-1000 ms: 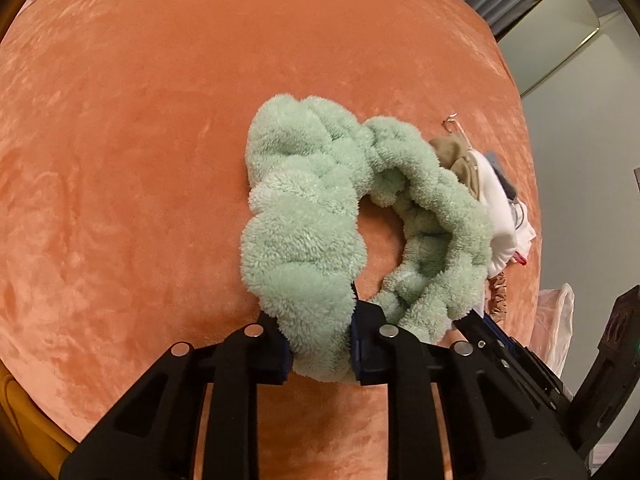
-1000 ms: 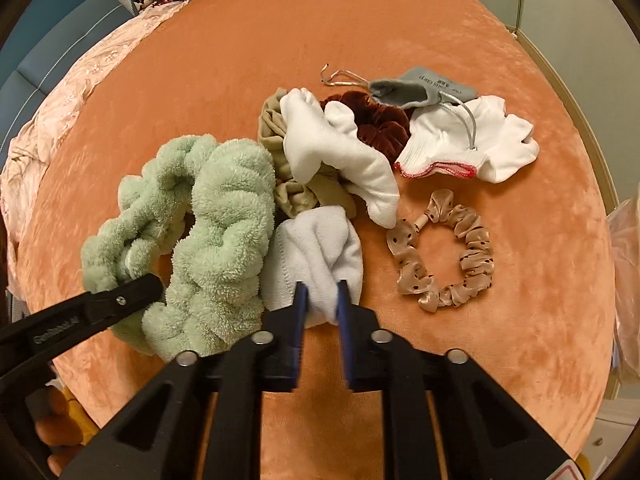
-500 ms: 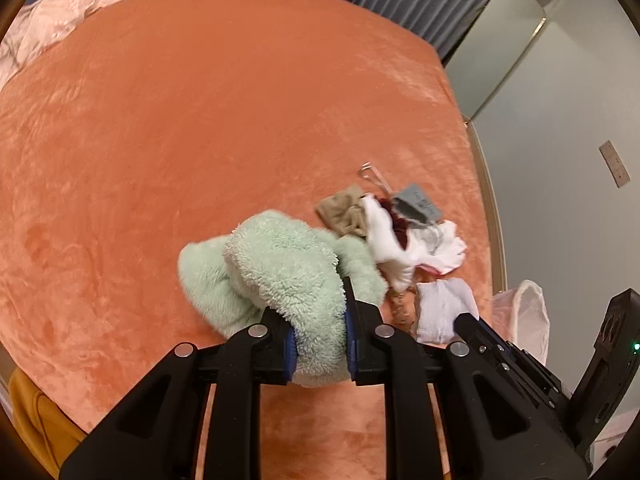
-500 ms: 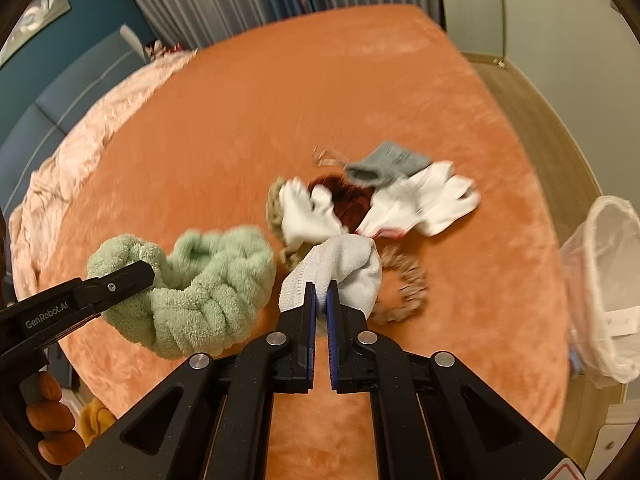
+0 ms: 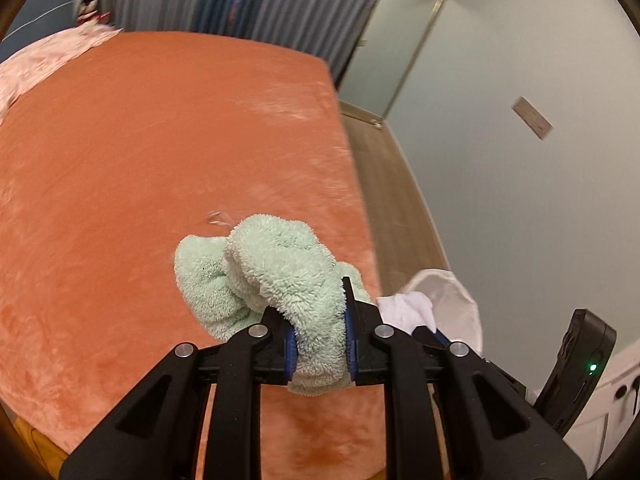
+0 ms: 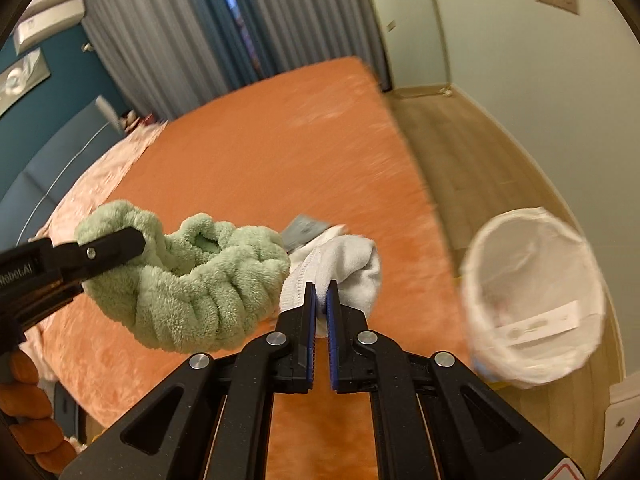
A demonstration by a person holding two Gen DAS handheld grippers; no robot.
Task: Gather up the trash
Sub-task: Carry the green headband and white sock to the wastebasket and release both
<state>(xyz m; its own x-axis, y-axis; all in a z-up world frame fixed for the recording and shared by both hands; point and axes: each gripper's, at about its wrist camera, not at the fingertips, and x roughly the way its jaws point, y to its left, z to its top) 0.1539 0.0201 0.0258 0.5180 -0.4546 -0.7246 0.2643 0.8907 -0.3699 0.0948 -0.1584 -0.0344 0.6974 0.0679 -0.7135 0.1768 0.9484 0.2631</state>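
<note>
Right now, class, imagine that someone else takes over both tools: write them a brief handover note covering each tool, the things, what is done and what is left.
Left tool: shut on the green fluffy headband, held above the orange bed cover.
Right tool: shut on the white sock, also lifted off the cover.
White-lined bin: on the floor beside the bed, to the right; holds only a paper slip as far as shows.
Done: both items picked up.
Left: carry both to the bin and release. A grey item lies on the cover behind the sock; anything else is hidden.

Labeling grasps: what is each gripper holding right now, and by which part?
Left gripper clamps the fluffy green headband across one thick section of its loop. Right gripper pinches the white sock at a fold near its lower edge.
</note>
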